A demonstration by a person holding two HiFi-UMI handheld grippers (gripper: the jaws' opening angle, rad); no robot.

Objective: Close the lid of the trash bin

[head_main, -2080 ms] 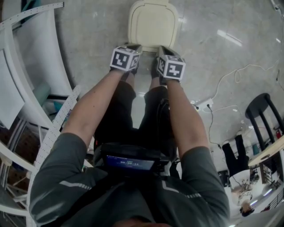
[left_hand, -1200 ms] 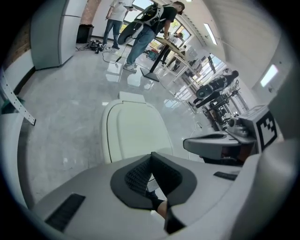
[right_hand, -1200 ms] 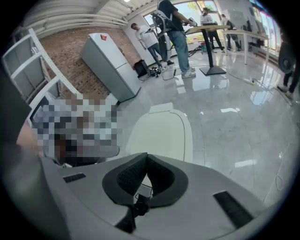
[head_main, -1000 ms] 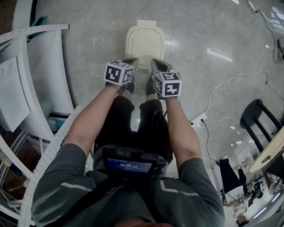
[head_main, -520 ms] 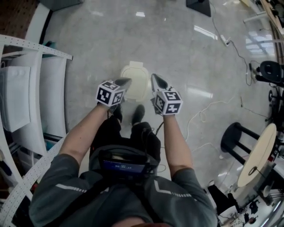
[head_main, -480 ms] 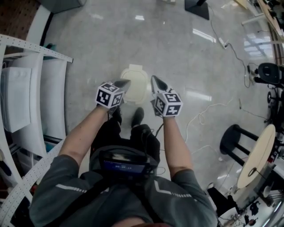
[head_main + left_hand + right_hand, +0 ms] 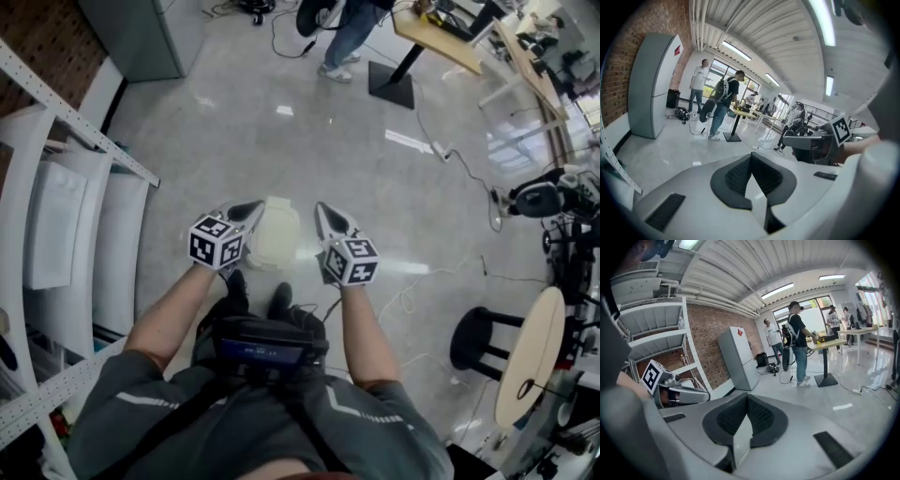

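Underfoot, we log a glossy grey stone floor [image 7: 281,122] that fills most of the head view. White perforated metal shelving [image 7: 56,216] runs down the left edge. A tall grey metal cabinet [image 7: 141,37] stands at the upper left. A person in jeans [image 7: 349,33] stands at the far end of the room. A black round stool [image 7: 473,339] sits at the lower right, with a loose white cable [image 7: 417,291] on the floor near it.

The small cream plastic trash bin [image 7: 275,234] stands on the floor just ahead of our black shoes [image 7: 234,286]. Its lid lies flat down on top. In the head view it shows between the two tools.

Left tool [image 7: 255,206]: pads pressed together at the tip, nothing between them. Right tool [image 7: 321,208]: same, tips together and empty. Both gripper views look level across the room and do not show the bin. We cannot tell how high the tools are above it.
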